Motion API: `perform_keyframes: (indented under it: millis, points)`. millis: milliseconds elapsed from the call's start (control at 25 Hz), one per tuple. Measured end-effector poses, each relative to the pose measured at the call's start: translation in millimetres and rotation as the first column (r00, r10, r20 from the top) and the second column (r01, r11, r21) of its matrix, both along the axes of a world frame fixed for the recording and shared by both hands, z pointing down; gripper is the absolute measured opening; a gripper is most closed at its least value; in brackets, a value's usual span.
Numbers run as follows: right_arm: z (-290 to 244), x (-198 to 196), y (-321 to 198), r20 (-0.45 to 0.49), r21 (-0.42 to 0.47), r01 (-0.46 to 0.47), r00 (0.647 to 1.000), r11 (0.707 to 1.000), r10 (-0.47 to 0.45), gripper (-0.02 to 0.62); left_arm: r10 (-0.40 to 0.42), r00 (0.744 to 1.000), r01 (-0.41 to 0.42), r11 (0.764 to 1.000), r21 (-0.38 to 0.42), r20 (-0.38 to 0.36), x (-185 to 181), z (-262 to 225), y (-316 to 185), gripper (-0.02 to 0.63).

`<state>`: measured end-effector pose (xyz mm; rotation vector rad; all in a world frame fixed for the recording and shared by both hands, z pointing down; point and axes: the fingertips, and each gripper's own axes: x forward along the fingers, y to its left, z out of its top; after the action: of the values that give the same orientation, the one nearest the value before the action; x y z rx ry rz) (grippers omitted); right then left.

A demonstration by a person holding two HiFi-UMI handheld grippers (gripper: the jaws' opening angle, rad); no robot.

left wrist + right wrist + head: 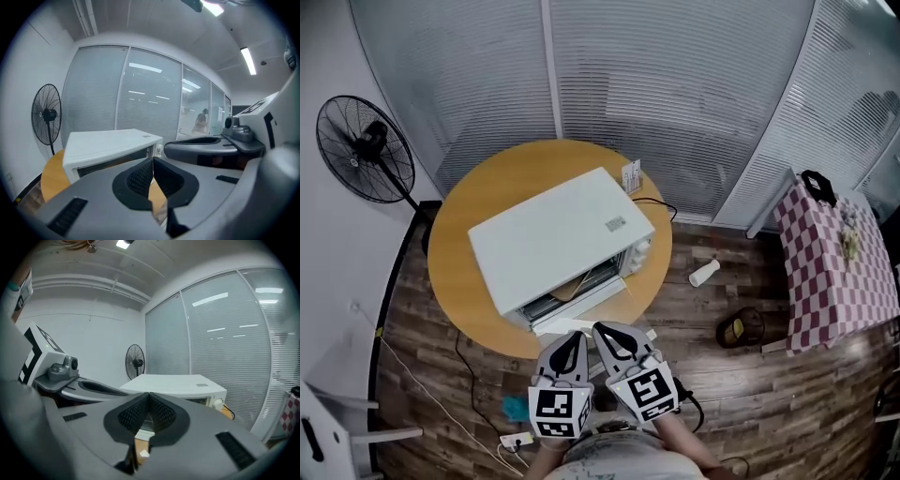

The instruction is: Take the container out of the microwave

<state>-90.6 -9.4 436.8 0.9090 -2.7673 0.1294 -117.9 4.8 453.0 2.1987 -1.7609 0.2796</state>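
At the bottom of the head view, the left gripper [574, 339] and the right gripper [602, 330] are held side by side, each with jaws pressed together on nothing. Just beyond their tips, at 12 o'clock, the white microwave [558, 234] is seen on the round wooden table [478, 197], its long axis running from 8 to 2 o'clock. A tan shape [570, 286] in its front opening is judged to be the container, slightly more in line with the left gripper.
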Motion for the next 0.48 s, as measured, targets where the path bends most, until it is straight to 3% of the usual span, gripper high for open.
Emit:
perform_keyframes:
  millis: [240, 480]
  points:
    - [-4.8, 7.8, -37.6, 0.021, 0.022, 0.104, 0.994, 0.994, -0.104, -0.006, -0.084, 0.993, 0.082, 0.996, 0.02, 0.083, 14.6, -7.7, -34.9, 0.014]
    - [-8.2, 10.0, -62.5, 0.01, 0.021, 0.212, 0.977, 0.977, -0.213, -0.006, -0.202, 0.976, 0.2, 0.979, 0.028, 0.086, 15.0, -10.3, -56.1, 0.014]
